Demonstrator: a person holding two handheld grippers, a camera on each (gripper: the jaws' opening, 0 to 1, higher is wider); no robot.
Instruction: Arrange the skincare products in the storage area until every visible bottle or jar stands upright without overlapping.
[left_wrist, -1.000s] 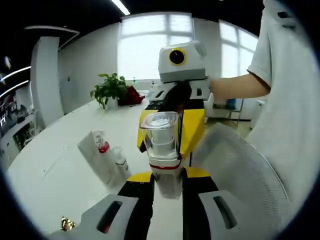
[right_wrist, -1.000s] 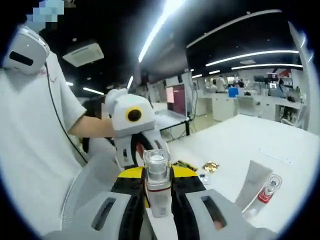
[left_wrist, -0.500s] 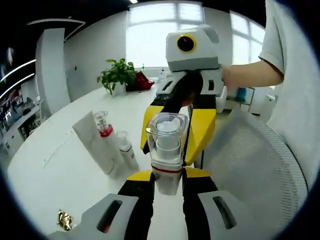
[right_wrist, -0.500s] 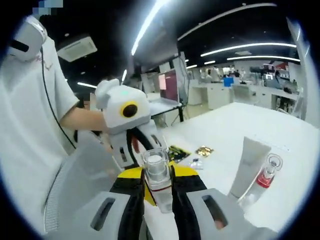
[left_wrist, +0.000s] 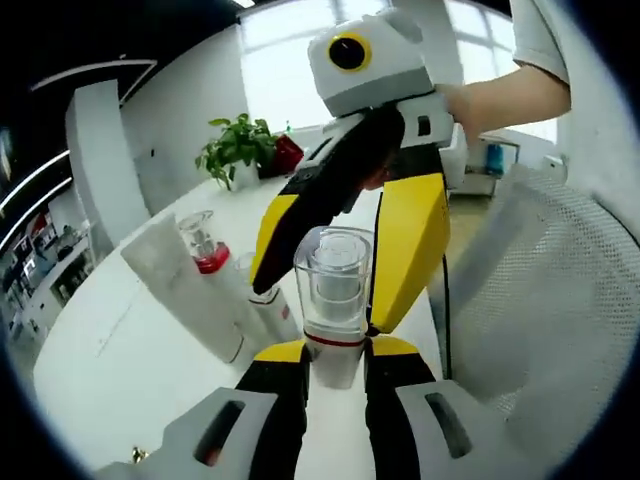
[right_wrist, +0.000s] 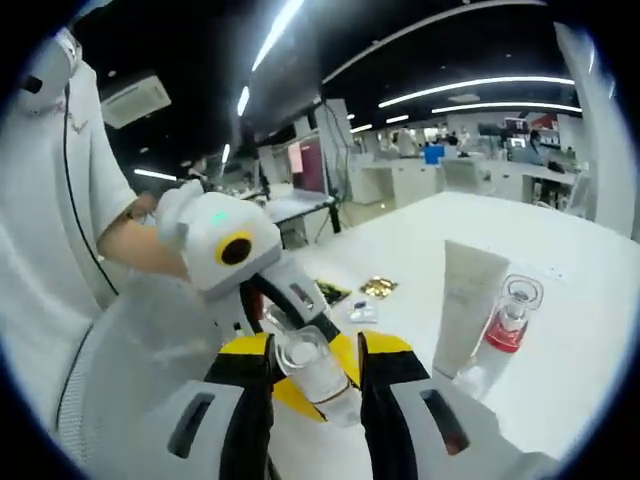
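Clear-capped bottle (left_wrist: 336, 300) sits clamped in the left gripper (left_wrist: 335, 375), and the right gripper (right_wrist: 315, 385) pinches it too, above the white table (left_wrist: 130, 370). Nearby stand a white tube (right_wrist: 462, 300) and a red-collared bottle (right_wrist: 510, 315).

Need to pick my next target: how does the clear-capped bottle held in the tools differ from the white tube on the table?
The clear-capped bottle is held between both tools, off the table; the white tube stands on the table. The bottle has a clear cap and red band; the tube is opaque white and flat. Both are upright.
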